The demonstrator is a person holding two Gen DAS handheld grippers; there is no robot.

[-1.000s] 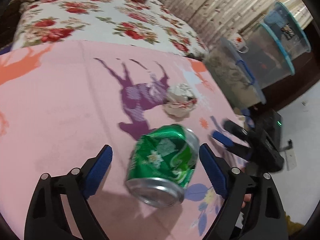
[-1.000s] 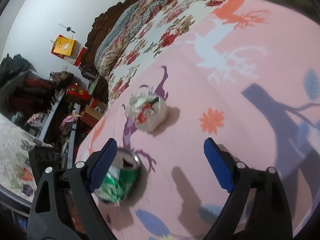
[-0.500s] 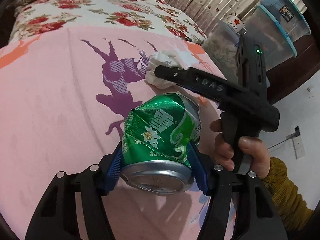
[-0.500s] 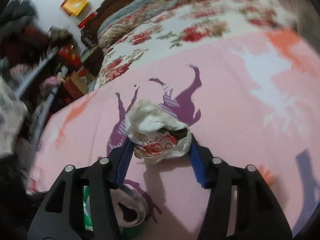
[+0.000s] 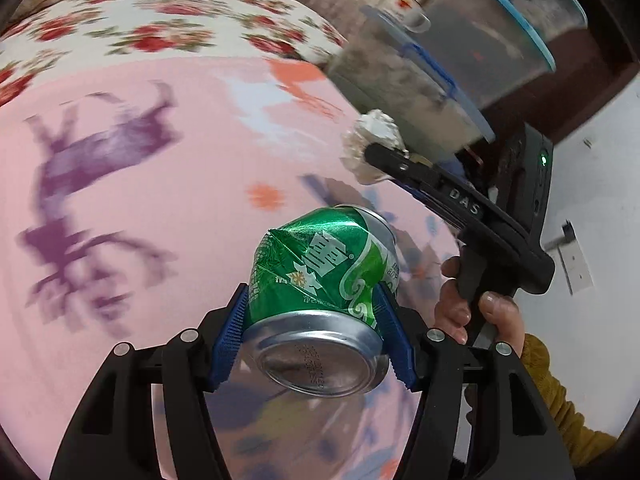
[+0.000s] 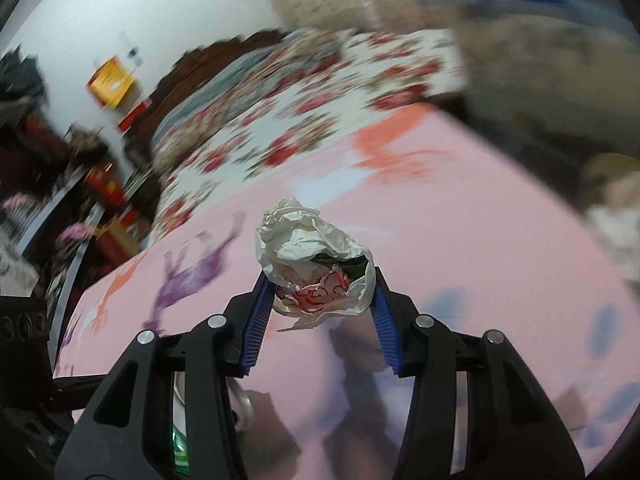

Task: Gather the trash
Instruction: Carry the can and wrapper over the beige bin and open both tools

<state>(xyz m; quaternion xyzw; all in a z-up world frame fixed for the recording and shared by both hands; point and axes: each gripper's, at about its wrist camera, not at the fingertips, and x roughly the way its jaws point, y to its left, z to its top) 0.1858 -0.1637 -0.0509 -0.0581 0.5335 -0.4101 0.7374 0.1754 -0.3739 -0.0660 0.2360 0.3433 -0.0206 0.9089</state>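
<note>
My left gripper (image 5: pixel 312 336) is shut on a dented green drink can (image 5: pixel 320 280), its silver base toward the camera, held above the pink bedspread (image 5: pixel 140 200). My right gripper (image 6: pixel 318 308) is shut on a crumpled white paper wad with red print (image 6: pixel 316 264), lifted off the bedspread (image 6: pixel 460 240). In the left wrist view the right gripper (image 5: pixel 376 152) shows at the right, held by a hand (image 5: pixel 472 312), with the white wad (image 5: pixel 372 140) at its tip. A sliver of the green can (image 6: pixel 180 452) shows low in the right wrist view.
Clear plastic storage bins with blue rims (image 5: pixel 460 60) are stacked beside the bed on the right, a white cup (image 5: pixel 412 12) on one. A floral quilt (image 5: pixel 140 20) covers the far bed. White floor (image 5: pixel 600 220) lies to the right. Cluttered shelves (image 6: pixel 40 160) stand at left.
A second ago both grippers were open around the can and the wad on the bed. They closed on them, and now both are lifted and moving right toward the bins.
</note>
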